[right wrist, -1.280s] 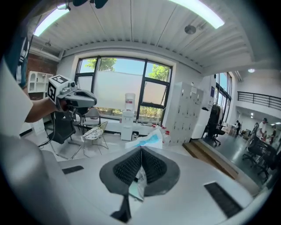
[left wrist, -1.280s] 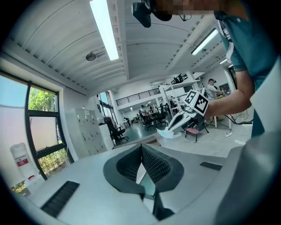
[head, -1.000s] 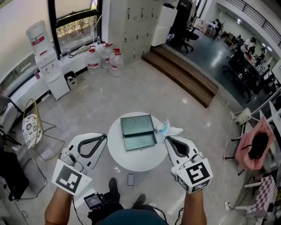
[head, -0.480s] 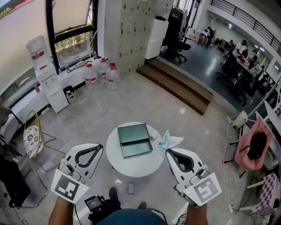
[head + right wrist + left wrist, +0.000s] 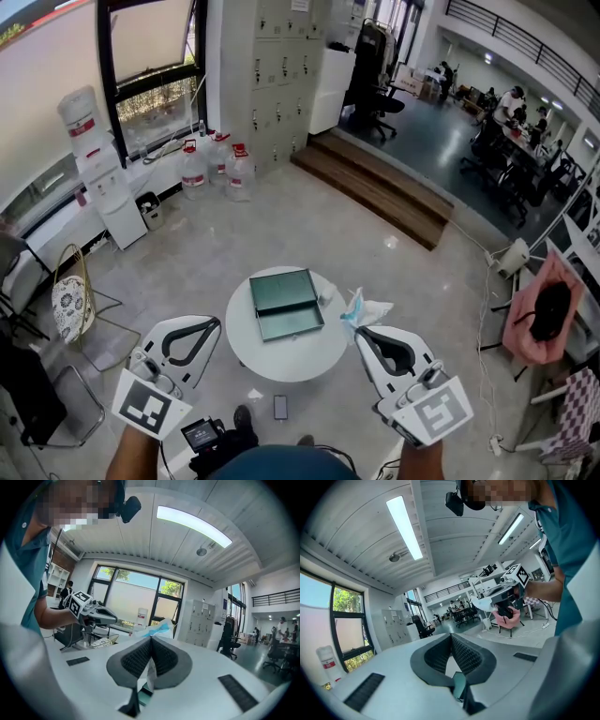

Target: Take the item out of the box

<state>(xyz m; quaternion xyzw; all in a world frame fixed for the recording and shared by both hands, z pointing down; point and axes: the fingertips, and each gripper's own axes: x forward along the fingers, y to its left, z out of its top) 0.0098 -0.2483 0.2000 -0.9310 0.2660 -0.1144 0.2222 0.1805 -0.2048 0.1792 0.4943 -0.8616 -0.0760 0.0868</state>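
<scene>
Nearest the person, the left gripper (image 5: 216, 322) idles with its jaws together on nothing, kept out of the way. Beside it, the right gripper (image 5: 360, 330) has its jaws closed on a mask (image 5: 364, 307), pinching its edge so it hangs free beside the table (image 5: 248, 352). Beyond, the box (image 5: 286, 303) lies open and looks empty, so the removal seems done.

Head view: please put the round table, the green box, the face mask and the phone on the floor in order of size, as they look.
1. round table
2. green box
3. face mask, held up nearer the camera, so it may look too large
4. phone
</scene>
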